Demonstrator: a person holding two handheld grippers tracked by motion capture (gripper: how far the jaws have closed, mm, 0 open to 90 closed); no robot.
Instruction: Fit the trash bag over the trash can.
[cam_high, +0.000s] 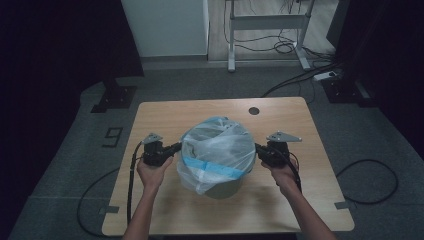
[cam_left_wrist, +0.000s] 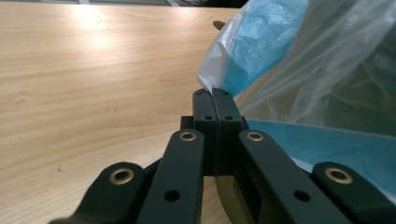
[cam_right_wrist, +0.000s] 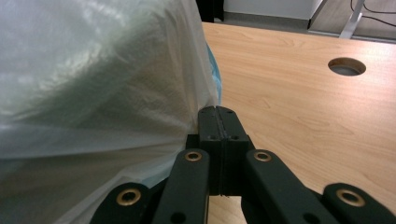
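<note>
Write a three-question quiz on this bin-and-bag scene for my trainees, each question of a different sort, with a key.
1. True or false: the left gripper and the right gripper sit on opposite sides of the bin.
2. Which colour is the band on the clear bag? A red, B blue, C yellow.
3. Fill in: the round hole in the table lies toward its ___ edge, away from the person.

Key: 1 true; 2 B; 3 far.
</note>
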